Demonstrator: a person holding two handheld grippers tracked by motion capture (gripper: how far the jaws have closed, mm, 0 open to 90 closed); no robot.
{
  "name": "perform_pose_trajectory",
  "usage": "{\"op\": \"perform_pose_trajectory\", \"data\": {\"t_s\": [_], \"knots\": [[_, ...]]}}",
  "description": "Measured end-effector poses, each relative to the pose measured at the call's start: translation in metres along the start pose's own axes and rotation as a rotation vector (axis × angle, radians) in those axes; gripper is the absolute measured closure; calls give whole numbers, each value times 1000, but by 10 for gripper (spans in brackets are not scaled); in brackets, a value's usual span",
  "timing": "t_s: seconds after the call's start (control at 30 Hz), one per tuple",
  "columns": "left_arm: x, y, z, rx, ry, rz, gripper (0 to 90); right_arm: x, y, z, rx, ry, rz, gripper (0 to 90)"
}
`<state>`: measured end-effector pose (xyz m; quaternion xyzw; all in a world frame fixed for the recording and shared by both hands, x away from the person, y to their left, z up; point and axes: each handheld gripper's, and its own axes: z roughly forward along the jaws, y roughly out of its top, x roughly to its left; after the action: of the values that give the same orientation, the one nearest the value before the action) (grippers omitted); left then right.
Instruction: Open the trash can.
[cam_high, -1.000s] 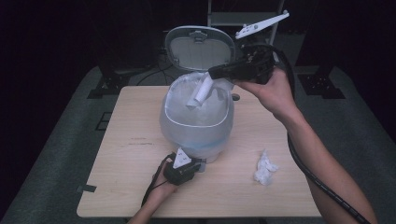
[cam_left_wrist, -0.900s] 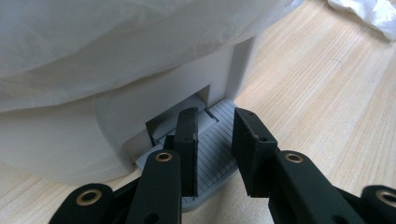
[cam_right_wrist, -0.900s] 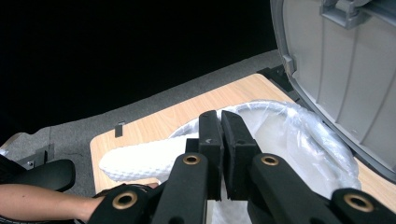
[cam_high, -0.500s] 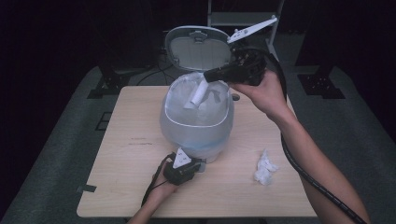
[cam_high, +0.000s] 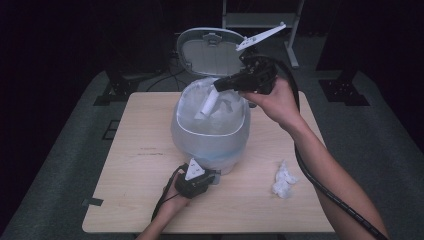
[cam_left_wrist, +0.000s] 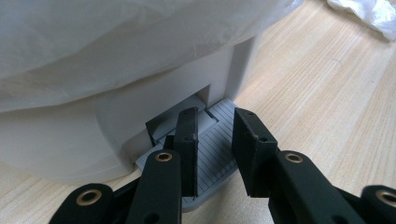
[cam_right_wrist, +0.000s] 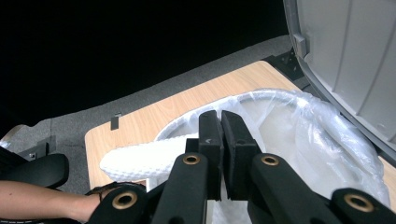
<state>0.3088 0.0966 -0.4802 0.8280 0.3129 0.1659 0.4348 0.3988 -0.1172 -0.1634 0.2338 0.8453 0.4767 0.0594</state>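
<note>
My right gripper (cam_high: 218, 86) is clamped on the white rolled paper towel (cam_high: 207, 105), its long axis slanting down into the bag-lined white pedal bin (cam_high: 210, 137) directly below; left gripper (cam_left_wrist: 215, 140), jaws together, presses the grey pedal (cam_left_wrist: 212, 154) at the near side.

My right tool (cam_high: 218, 85) pinches a white crumpled tissue (cam_high: 206, 105), hanging tilted over the lined, open-lidded bin (cam_high: 210, 135) at frame centre.

Left tool (cam_high: 212, 179) low, right tool (cam_high: 220, 85) raised — both closed
</note>
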Motion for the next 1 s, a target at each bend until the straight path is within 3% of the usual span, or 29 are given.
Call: {"op": "perform_pose_trajectory", "data": {"t_s": [0.37,0.7,1.0], "knots": [[0,0,0,-2,-2,-3,715,-5,-6,13,20,0,6,865],[0,0,0,0,-3,-2,715,-11,-13,24,57,-41,16,740],[0,0,0,0,-4,-3,715,-15,-20,23,55,-40,28,741]]}}
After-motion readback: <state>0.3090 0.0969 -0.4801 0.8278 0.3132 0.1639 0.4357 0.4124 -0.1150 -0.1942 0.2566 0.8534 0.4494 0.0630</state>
